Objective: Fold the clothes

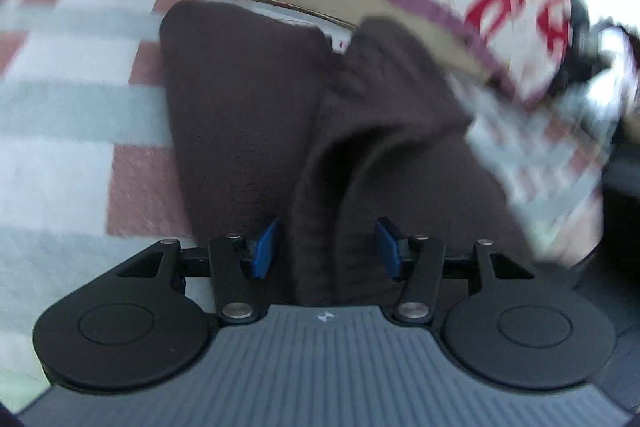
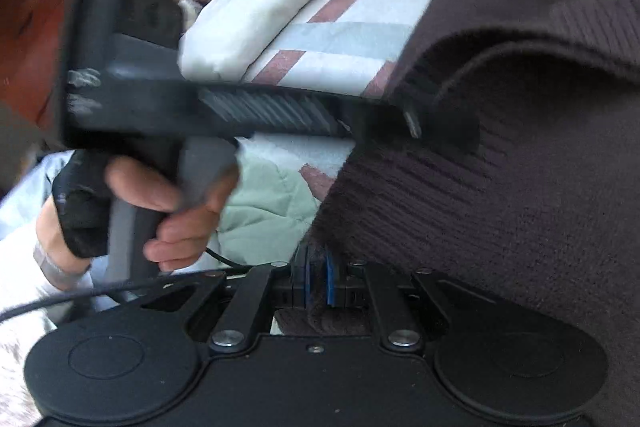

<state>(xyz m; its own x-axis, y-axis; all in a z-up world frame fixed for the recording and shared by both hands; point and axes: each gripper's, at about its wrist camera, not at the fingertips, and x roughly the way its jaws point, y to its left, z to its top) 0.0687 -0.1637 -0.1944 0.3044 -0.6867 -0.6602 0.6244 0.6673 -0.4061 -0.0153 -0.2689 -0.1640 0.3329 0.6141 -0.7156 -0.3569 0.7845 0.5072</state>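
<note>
Motion blur is smearing both views, and the brown knit sweater (image 1: 256,131) is running off the right wrist frame. It is lying on the checked bed blanket (image 1: 72,107). The left tongs (image 1: 326,247) are standing released, a raised fold between them, seemingly untouched. The right tongs (image 2: 318,277) are gripping the sweater's edge.

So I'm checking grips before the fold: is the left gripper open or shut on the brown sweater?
Open. The left gripper has its blue pads apart, with a fold of the brown sweater lying between them, unclamped.
</note>
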